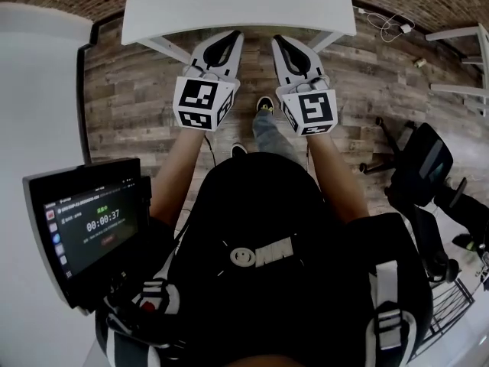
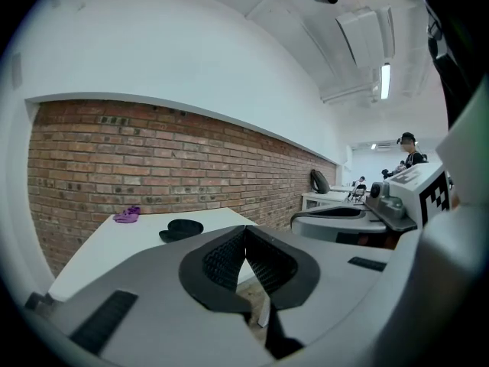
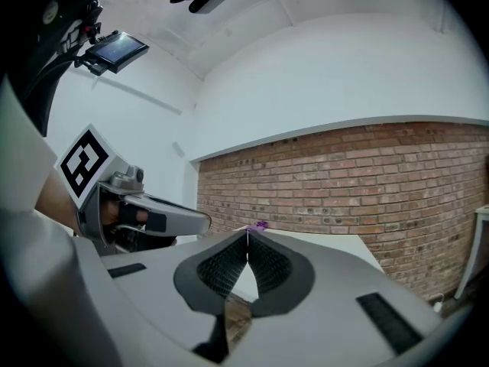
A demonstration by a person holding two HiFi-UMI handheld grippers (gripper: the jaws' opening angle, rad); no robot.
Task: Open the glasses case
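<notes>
The left gripper has its ribbed black pads pressed together with nothing between them. The right gripper is closed the same way, also on nothing. The two are held side by side, pointing away from the person. In the head view their tips show at the near edge of a white table. Neither touches anything on it.

The glasses case is a dark, low shape lying flat on the tabletop. It sits farther off than the left gripper's tips and a little to their left, apart from both grippers. Its long axis runs roughly left to right across the left gripper view, with a smaller dark lobe at its near-left end. It is too small to tell which side opens. The head view washes the tabletop out to white, so the case does not show there.

A small purple thing lies farther back and further left on the table, apart from the case. In the right gripper view it peeks out just past that gripper's tips.

A brick wall stands behind the table. A mounted screen sits at the person's left. An office chair stands on the wood floor to the right, well apart from the table. Far off to the right, by other desks, stands a person.
</notes>
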